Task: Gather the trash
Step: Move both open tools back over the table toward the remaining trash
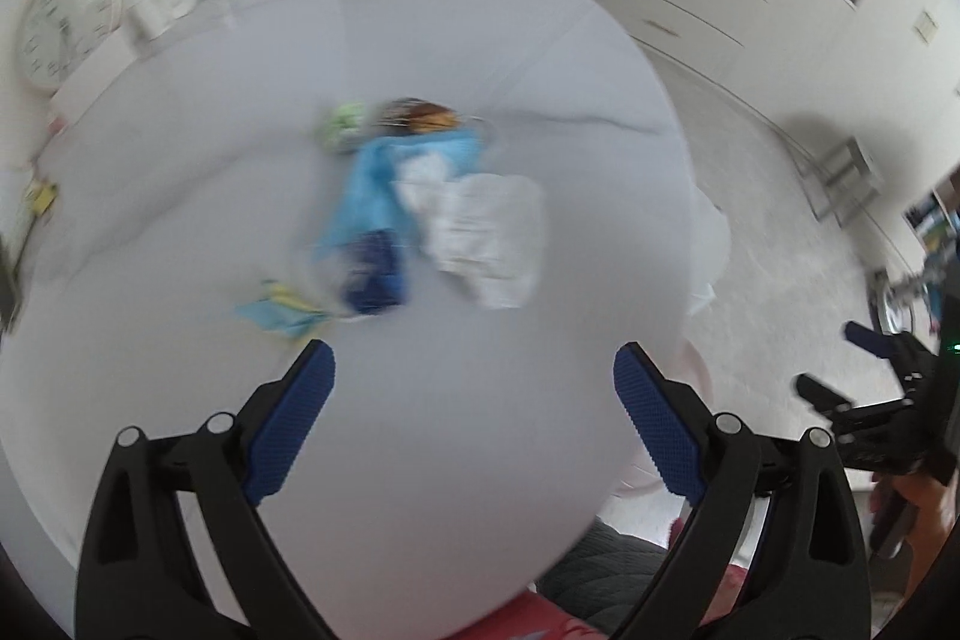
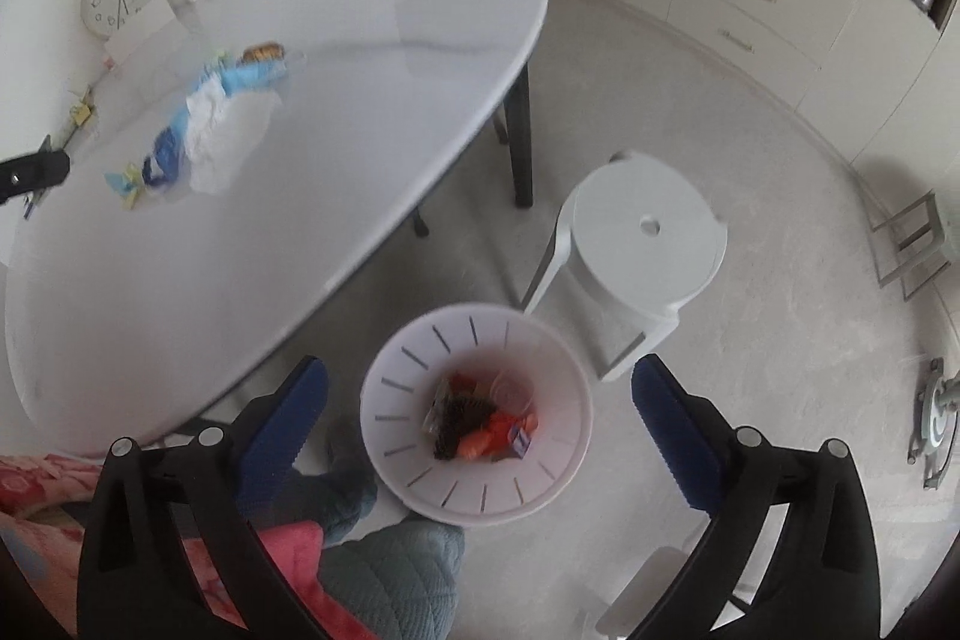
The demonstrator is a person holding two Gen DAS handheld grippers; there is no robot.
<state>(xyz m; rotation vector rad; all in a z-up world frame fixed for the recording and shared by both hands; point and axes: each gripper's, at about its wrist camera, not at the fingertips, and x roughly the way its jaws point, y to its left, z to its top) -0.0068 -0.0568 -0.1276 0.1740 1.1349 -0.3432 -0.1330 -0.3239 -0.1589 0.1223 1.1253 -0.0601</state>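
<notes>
Reaching the left gripper [image 1: 474, 358], fingers spread, toward the white crumpled paper [image 1: 486, 238] at frame centre, we should pinch it; the right gripper [image 2: 480, 376], also spread, hovers over the bin [image 2: 390, 382].

Left wrist view is motion-blurred: we can't identify the trash pile [image 1: 414, 208] items on the table [image 1: 180, 220]. The bin [image 2: 477, 415] contents are too small to name. The clock [image 1: 63, 25] is blurred, hands unreadable.

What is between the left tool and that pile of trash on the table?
Only bare tabletop: the left tool hangs open short of the trash pile, as the left wrist view shows.
</notes>
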